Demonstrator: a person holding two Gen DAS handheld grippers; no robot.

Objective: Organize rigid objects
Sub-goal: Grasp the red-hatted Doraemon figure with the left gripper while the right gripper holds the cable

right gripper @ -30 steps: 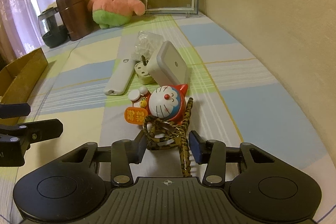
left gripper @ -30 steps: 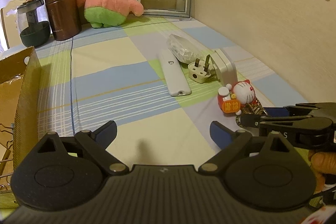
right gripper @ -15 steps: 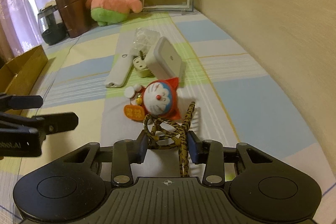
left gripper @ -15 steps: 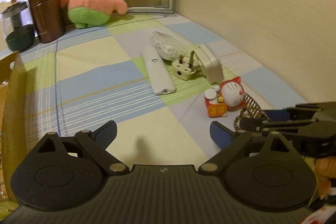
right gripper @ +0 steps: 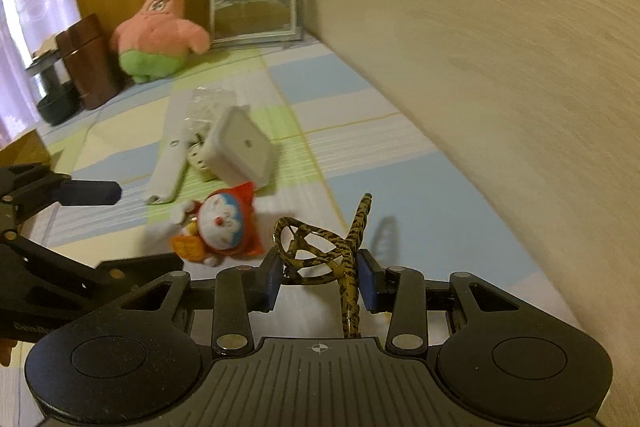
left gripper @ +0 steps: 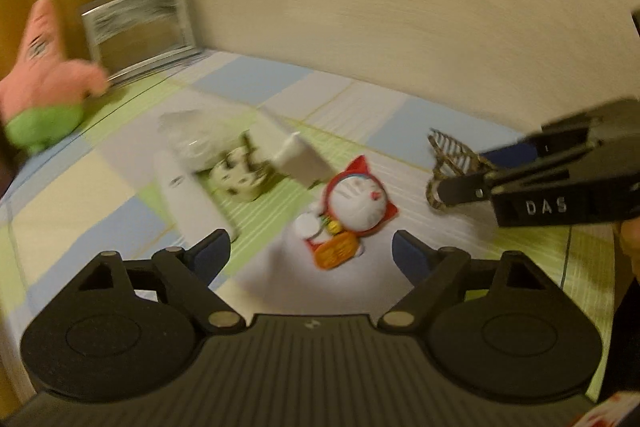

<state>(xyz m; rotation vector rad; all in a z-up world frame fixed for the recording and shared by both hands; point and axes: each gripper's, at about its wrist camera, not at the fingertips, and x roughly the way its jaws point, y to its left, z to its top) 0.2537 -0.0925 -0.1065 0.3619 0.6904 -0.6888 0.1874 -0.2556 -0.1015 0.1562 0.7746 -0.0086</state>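
On the checked table [right gripper: 400, 163], near the wall, sorting is being judged as barely begun. A leopard-patterned hair clip [right gripper: 324, 247] is being gripped between the clenched fingers of the right gripper [right gripper: 320, 277] and held clear of the cloth. The left gripper [left gripper: 310, 253], its fingers released and just closing a little, is being aimed at the cat figurine [left gripper: 352, 207]. The adapter [right gripper: 240, 147], plug [left gripper: 238, 179] and white bar [right gripper: 166, 167] are lying unsorted. A cardboard box edge [right gripper: 24, 147] is showing; its contents cannot be seen.
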